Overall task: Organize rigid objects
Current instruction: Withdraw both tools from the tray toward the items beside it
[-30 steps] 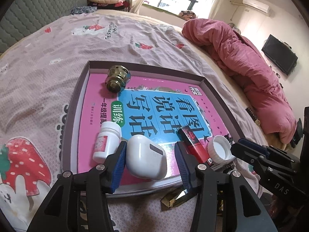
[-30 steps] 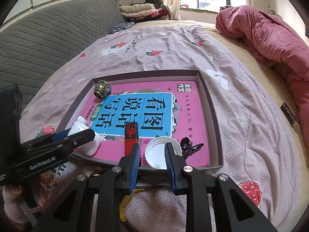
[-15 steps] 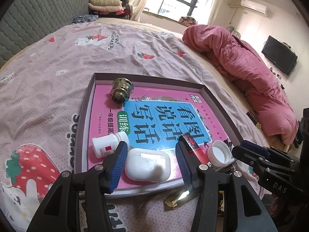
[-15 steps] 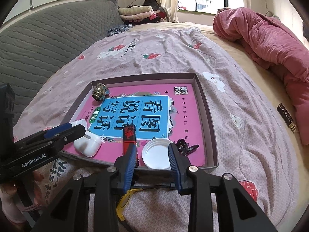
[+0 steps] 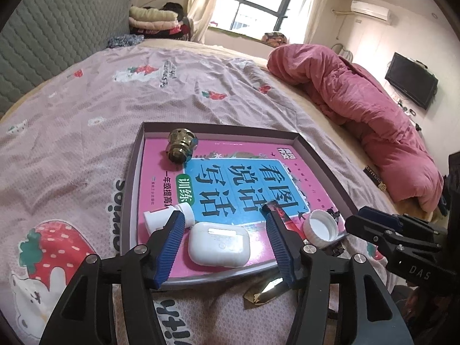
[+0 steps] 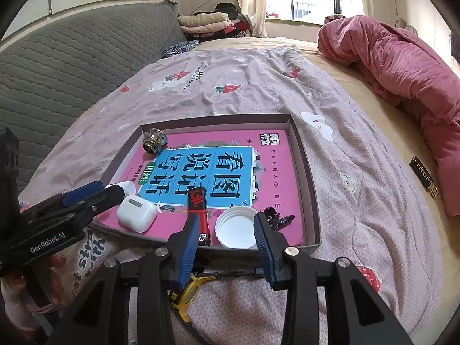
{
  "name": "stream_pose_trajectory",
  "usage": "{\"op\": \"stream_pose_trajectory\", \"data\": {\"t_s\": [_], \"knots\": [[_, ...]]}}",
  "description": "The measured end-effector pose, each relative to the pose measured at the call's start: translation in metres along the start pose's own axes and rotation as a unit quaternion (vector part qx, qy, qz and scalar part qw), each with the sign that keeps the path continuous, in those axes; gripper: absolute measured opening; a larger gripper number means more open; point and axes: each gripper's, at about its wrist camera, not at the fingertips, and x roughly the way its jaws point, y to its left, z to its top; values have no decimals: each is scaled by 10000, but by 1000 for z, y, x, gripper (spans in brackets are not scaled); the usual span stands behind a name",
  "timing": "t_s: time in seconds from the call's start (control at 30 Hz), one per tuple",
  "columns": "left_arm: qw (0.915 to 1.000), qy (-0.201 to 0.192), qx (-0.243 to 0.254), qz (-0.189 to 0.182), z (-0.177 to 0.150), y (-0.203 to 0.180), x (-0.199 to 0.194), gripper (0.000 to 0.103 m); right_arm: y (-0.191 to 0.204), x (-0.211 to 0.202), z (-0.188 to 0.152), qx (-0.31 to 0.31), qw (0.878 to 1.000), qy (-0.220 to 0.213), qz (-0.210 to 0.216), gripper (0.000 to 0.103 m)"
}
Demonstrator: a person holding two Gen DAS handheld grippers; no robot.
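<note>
Your white earbud case [image 5: 218, 243] lies in the shallow tray [image 5: 130, 189] on the bed [image 5: 72, 132], atop a pink book headed "看图说话". Your left hand-held gripper [image 5: 224, 240], marked "GenRobot.AI", tilts downward astride it, jaws just widened, pads clear. Your right hand-held gripper [image 6: 227, 237] has likewise just spread around the white cap [image 6: 236, 227], gripping nothing.
</note>
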Motion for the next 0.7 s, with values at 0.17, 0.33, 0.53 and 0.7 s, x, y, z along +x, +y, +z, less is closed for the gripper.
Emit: {"op": "stream_pose_trajectory", "data": {"t_s": [0.17,0.33,0.53,0.7], "knots": [[9999,-57,122,97,-5,-5,-6,61,-2,-9,-1,24,10000,-55,16,39],[9996,-53,198,211,-10,-11,-12,61,-3,-18,-2,49,9999,-120,55,39],[9994,-68,248,235,-15,-19,-24,62,-4,-28,-1,99,9997,-228,77,39],[9992,-37,311,237,-19,-27,-29,66,-6,-35,-2,88,9995,-293,63,39]]}}
